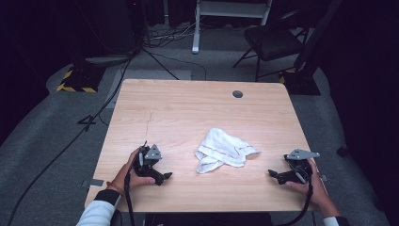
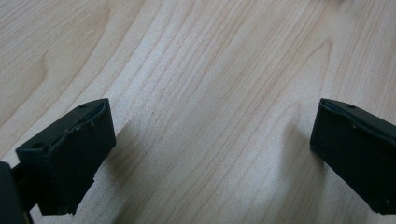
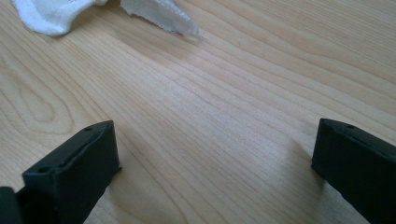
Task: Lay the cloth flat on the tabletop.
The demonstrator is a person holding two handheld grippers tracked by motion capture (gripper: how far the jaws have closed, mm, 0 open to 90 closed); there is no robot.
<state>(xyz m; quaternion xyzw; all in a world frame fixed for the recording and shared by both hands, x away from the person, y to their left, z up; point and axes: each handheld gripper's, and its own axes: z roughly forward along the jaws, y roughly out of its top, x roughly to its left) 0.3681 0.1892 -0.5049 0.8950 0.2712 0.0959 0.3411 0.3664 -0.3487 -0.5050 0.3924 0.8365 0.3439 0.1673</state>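
Btwn grippers, white cloth point(image 1: 224, 149), untouched

This looks like a lab or recording studio. A bare wooden table point(image 1: 188, 113) stands on grey carpet with dark surroundings; cables point(image 1: 70, 141) trail across the floor at left, hazard-striped tape point(image 1: 75, 88) marks a far-left base, and a black folding chair point(image 1: 273, 42) stands far right.

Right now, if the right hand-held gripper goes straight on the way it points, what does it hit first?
Probably the white cloth. The right hand-held gripper, jaws open, points over bare table toward it; the cloth lies ahead but off to one side, so it may only clip the edge.
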